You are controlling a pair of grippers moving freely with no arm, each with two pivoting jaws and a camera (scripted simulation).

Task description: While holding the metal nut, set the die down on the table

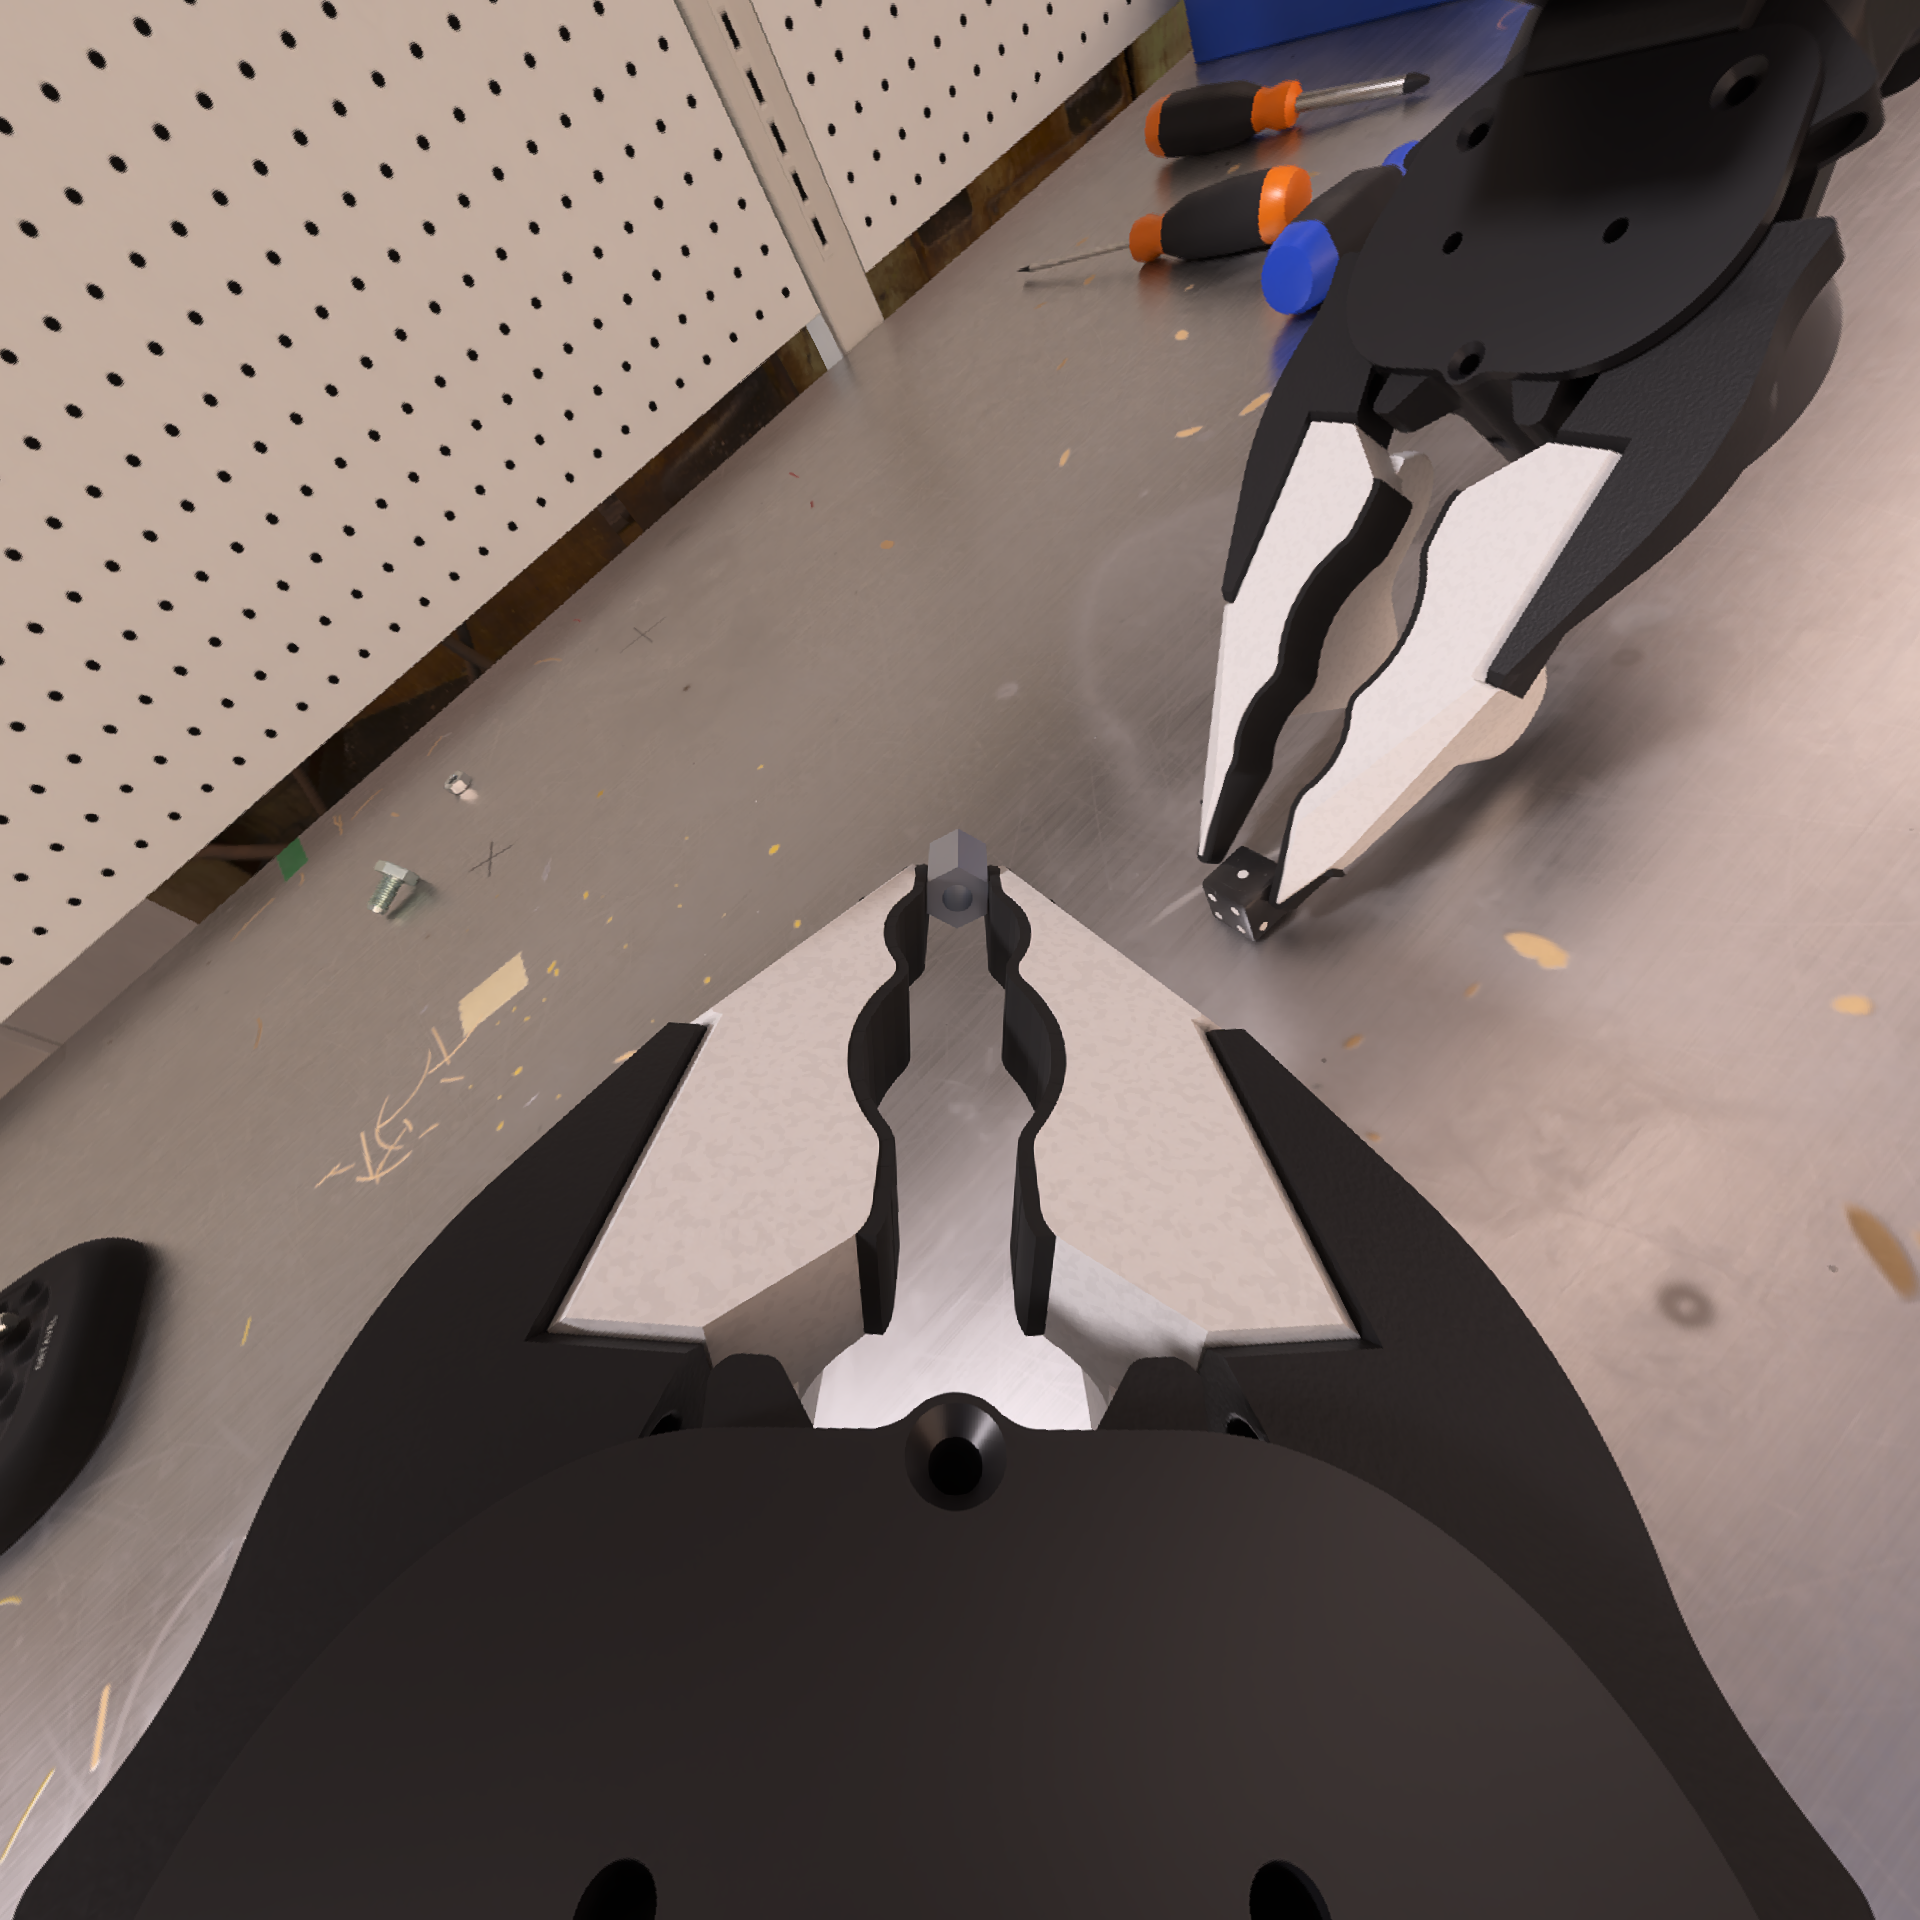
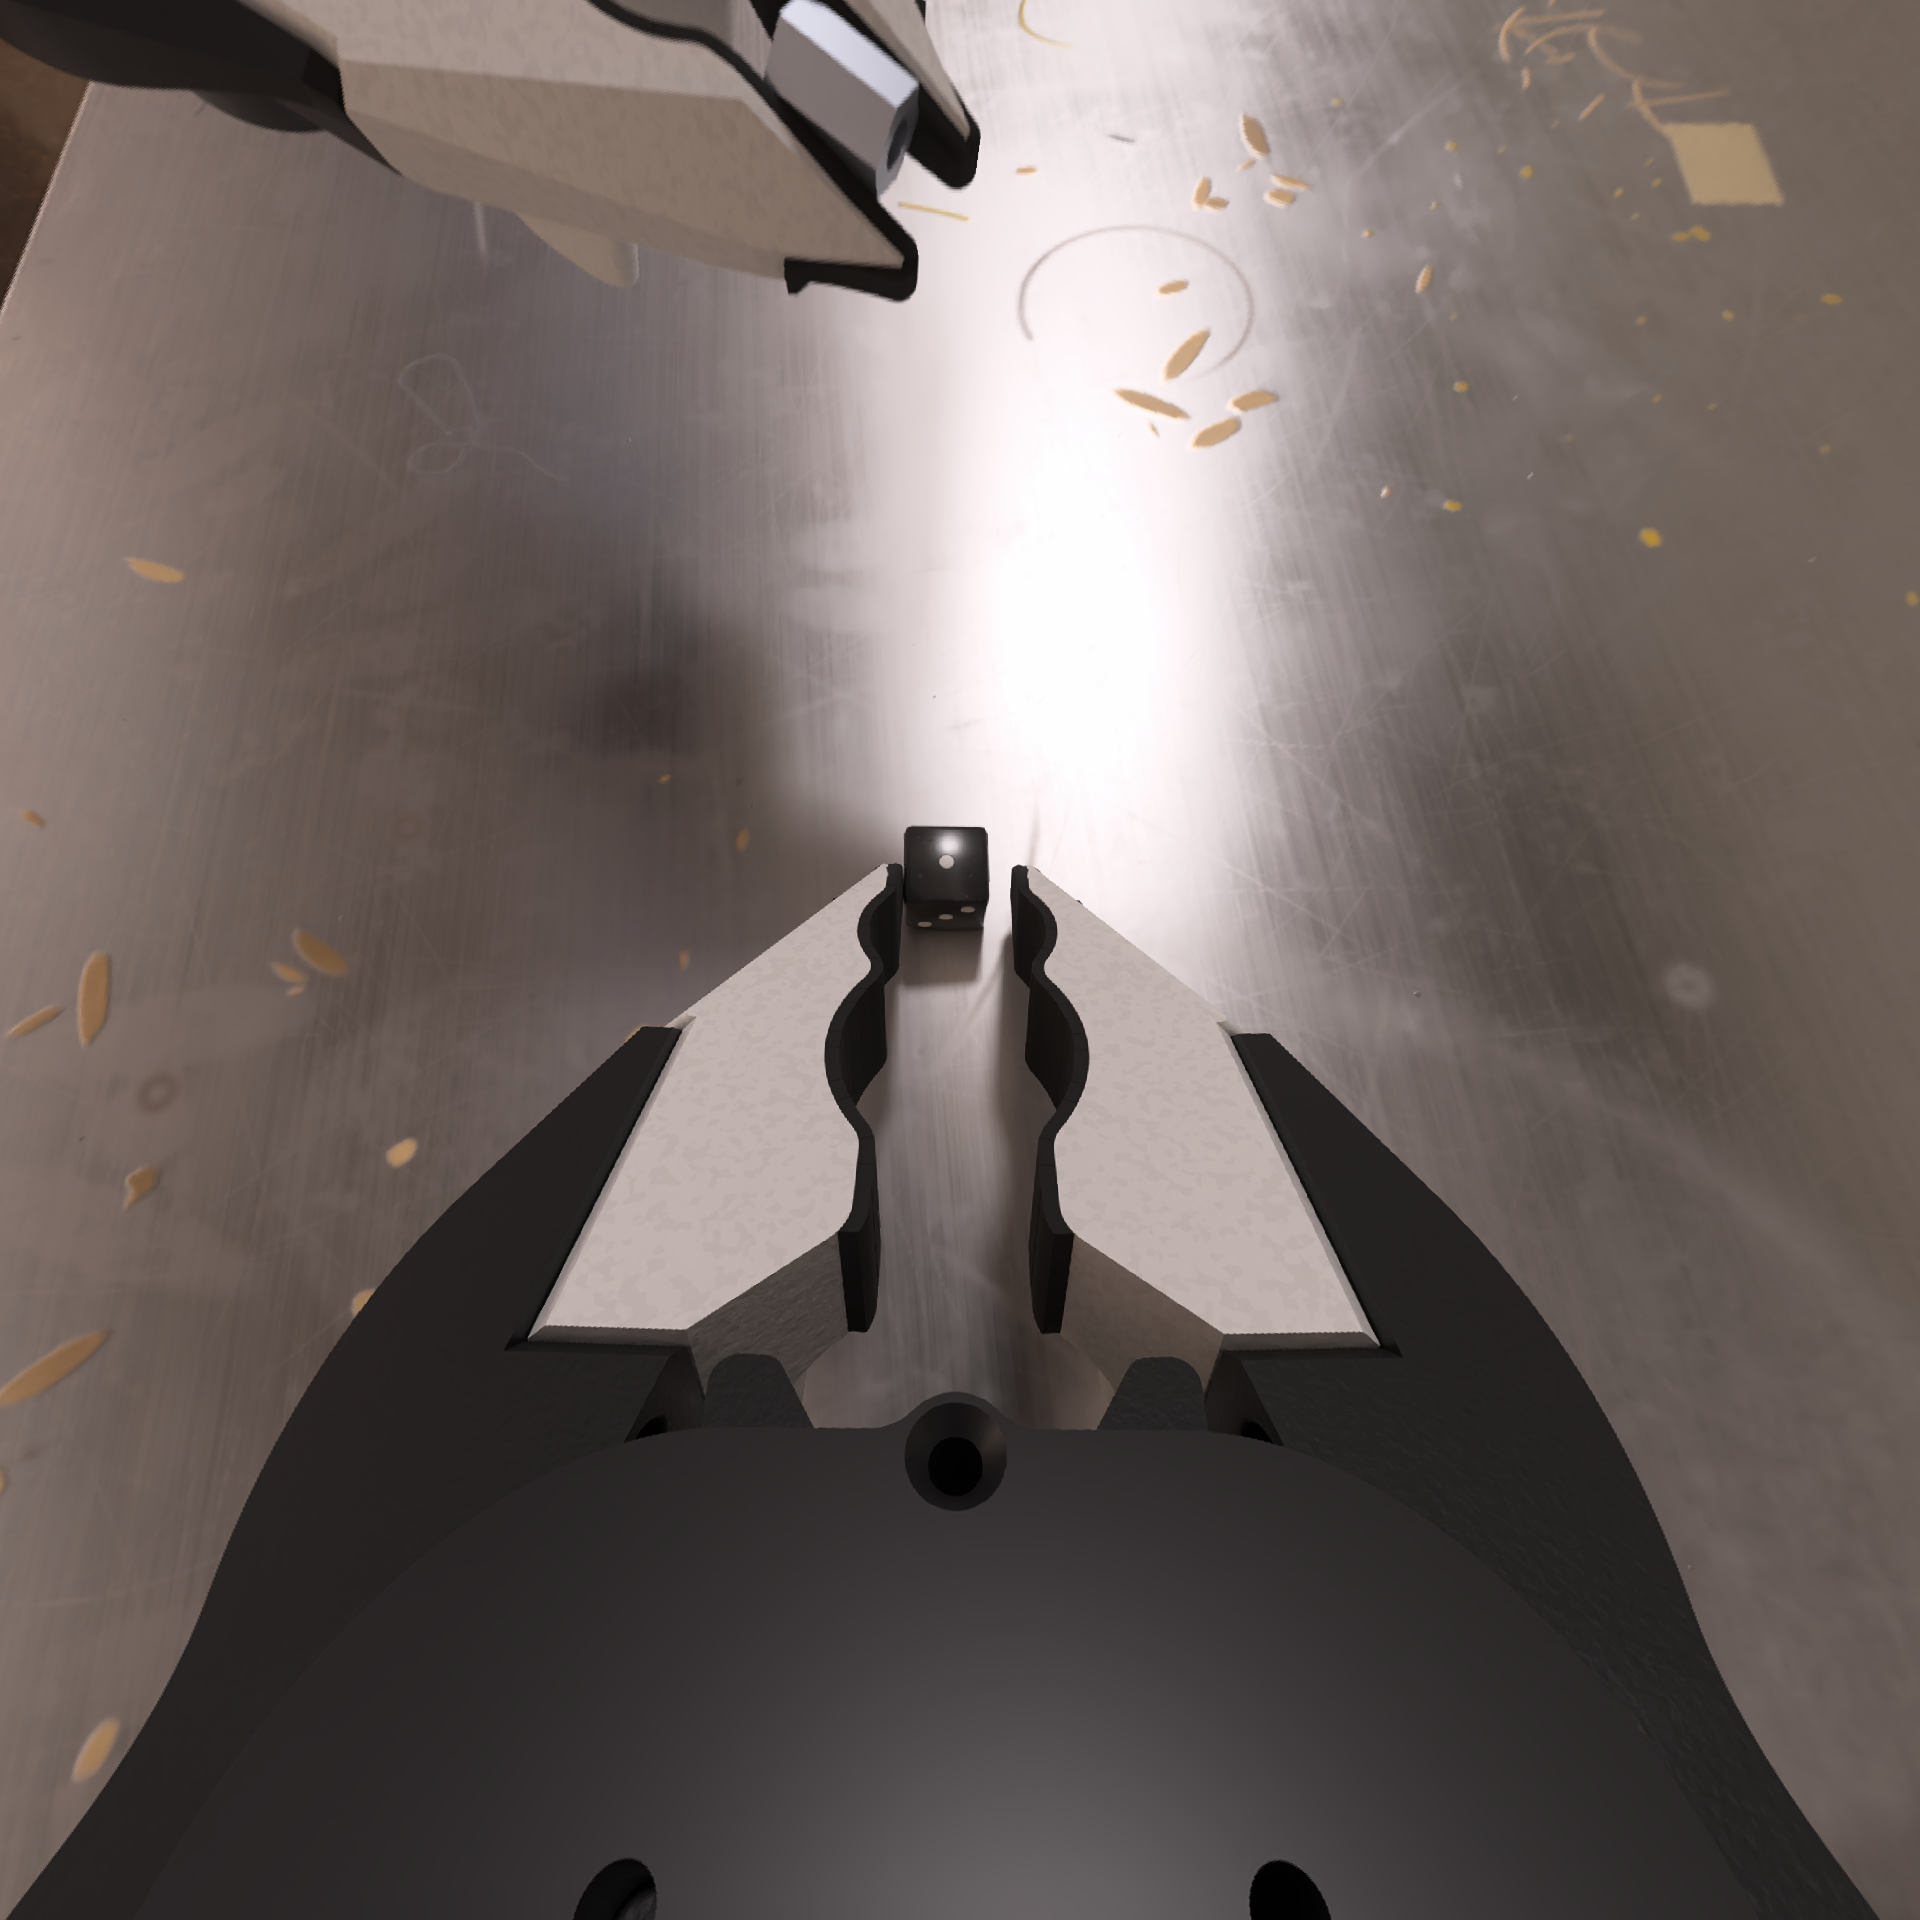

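The table (image 1: 935, 582) is a scratched steel bench top; a pegboard (image 1: 364, 364) stands along its far edge. The left gripper (image 1: 956, 883) hangs above the middle of the table with its jaws closed to a narrow gap, clamping the nut (image 1: 954, 881) at the fingertips; the right wrist view confirms the nut (image 2: 847, 99) is clear of the surface. The right gripper (image 2: 951, 883) points down at the table, tips almost at the surface. Its jaws are parted slightly wider than the die (image 2: 944, 876): a gap shows on one side, while the other finger sits just beside the die, contact uncertain. The die (image 1: 1242, 894) appears to rest on the table near the middle, with its reflection directly beneath it. Judgement: the set-down looks essentially complete, with the nut hold maintained; what is left is to lift the right gripper clear without nudging the die. Count: two grippers, one held nut, one die; toward the far edge, three screwdrivers (image 1: 1236, 109), one partly hidden, one bolt (image 1: 393, 888) and one loose small nut (image 1: 458, 784); one black object (image 1: 62, 1371) at the left edge, unidentifiable.
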